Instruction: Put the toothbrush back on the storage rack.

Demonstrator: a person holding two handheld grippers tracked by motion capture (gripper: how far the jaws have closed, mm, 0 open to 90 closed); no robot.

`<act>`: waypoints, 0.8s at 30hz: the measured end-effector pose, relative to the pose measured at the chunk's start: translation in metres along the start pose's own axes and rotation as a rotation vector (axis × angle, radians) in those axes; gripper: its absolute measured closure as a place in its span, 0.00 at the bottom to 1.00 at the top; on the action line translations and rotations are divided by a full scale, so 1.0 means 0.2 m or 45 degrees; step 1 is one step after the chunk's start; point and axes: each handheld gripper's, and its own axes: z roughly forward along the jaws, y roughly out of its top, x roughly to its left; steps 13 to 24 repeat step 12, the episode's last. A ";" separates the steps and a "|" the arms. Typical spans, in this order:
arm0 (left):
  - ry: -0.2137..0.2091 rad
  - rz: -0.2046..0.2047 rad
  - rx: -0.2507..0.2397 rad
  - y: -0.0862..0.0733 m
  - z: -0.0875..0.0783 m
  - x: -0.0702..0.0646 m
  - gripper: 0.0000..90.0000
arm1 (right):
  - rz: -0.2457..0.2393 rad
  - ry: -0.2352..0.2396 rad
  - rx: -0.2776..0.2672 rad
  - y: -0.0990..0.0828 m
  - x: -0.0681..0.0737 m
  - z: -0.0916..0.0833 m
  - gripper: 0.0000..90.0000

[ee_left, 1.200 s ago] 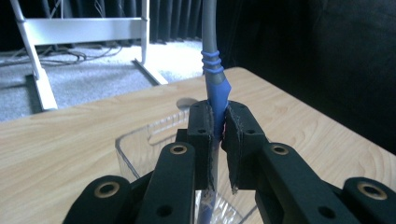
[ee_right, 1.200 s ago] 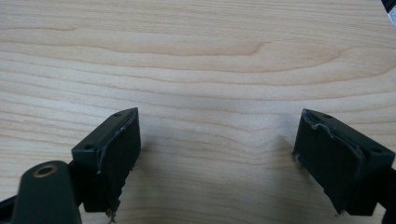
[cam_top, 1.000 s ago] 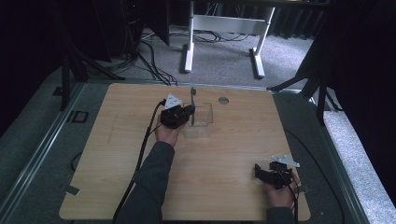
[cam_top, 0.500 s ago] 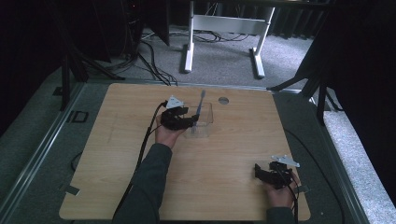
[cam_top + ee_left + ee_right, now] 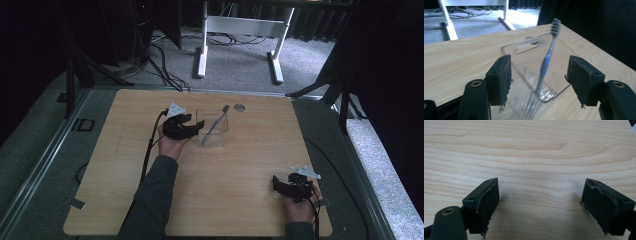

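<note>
A clear plastic cup [image 5: 218,135] stands at the table's far middle. A blue and grey toothbrush [image 5: 216,122] leans in it, bristle head up and tilted to the right. My left gripper [image 5: 197,129] sits just left of the cup, open, its jaws apart from the plastic. In the left gripper view the cup [image 5: 524,53] and the toothbrush [image 5: 546,62] stand between and beyond the open left gripper [image 5: 539,77]. My right gripper [image 5: 276,184] rests near the front right corner, open. In the right gripper view the right gripper [image 5: 540,202] has bare wood between its jaws.
A small round grey disc [image 5: 239,107] lies on the table [image 5: 125,200] behind the cup. A white frame [image 5: 240,25] and cables [image 5: 160,55] lie on the floor beyond the far edge. Black cables trail from both grippers.
The toothbrush stood upright at the left gripper's tips a second ago; it has tipped to the right and now leans in the cup. The right gripper has not moved.
</note>
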 end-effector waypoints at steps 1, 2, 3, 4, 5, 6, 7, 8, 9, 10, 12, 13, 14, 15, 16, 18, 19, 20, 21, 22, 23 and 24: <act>0.007 0.001 0.002 -0.01 -0.01 0.01 0.43 | 0.000 0.000 0.000 0.00 0.00 0.00 0.16; 0.016 -0.003 0.006 -0.02 -0.02 0.02 0.43 | 0.000 0.000 0.001 0.00 0.00 0.00 0.16; 0.024 -0.007 0.018 -0.03 -0.03 0.04 0.43 | -0.001 0.000 0.001 0.00 0.00 0.00 0.16; 0.033 -0.009 0.028 -0.04 -0.03 0.05 0.43 | 0.000 0.000 0.000 0.00 0.00 0.00 0.16; 0.043 -0.016 0.039 -0.06 -0.04 0.07 0.43 | -0.001 0.000 0.001 0.00 0.00 0.00 0.16; 0.043 -0.016 0.039 -0.06 -0.04 0.07 0.42 | -0.001 0.000 0.001 0.00 0.00 0.00 0.16; 0.076 -0.045 0.083 -0.11 -0.05 0.11 0.41 | 0.000 0.000 0.000 0.00 0.00 0.00 0.16; 0.093 -0.054 0.106 -0.13 -0.06 0.13 0.41 | 0.000 0.000 0.000 0.00 0.00 0.00 0.16; 0.106 -0.066 0.137 -0.16 -0.06 0.15 0.41 | -0.001 0.000 0.000 0.00 0.00 0.00 0.16; 0.117 -0.077 0.175 -0.20 -0.06 0.17 0.40 | -0.001 0.001 0.000 0.00 0.00 0.00 0.16; 0.151 -0.094 0.235 -0.27 -0.06 0.21 0.39 | -0.001 0.000 0.000 0.00 0.00 0.00 0.16; 0.151 -0.094 0.235 -0.27 -0.06 0.21 0.39 | -0.001 0.000 0.000 0.00 0.00 0.00 0.16; 0.151 -0.094 0.235 -0.27 -0.06 0.21 0.39 | -0.001 0.000 0.000 0.00 0.00 0.00 0.16; 0.151 -0.094 0.235 -0.27 -0.06 0.21 0.39 | -0.001 0.000 0.000 0.00 0.00 0.00 0.16; 0.151 -0.094 0.235 -0.27 -0.06 0.21 0.39 | -0.001 0.000 0.000 0.00 0.00 0.00 0.16; 0.151 -0.094 0.235 -0.27 -0.06 0.21 0.39 | -0.001 0.000 0.000 0.00 0.00 0.00 0.16; 0.151 -0.094 0.235 -0.27 -0.06 0.21 0.39 | -0.001 0.000 0.000 0.00 0.00 0.00 0.16; 0.151 -0.094 0.235 -0.27 -0.06 0.21 0.39 | -0.001 0.000 0.000 0.00 0.00 0.00 0.16; 0.151 -0.094 0.235 -0.27 -0.06 0.21 0.39 | -0.001 0.000 0.000 0.00 0.00 0.00 0.16; 0.151 -0.094 0.235 -0.27 -0.06 0.21 0.39 | -0.001 0.000 0.000 0.00 0.00 0.00 0.16; 0.151 -0.094 0.235 -0.27 -0.06 0.21 0.39 | -0.001 0.000 0.000 0.00 0.00 0.00 0.16; 0.151 -0.094 0.235 -0.27 -0.06 0.21 0.39 | -0.001 0.000 0.000 0.00 0.00 0.00 0.16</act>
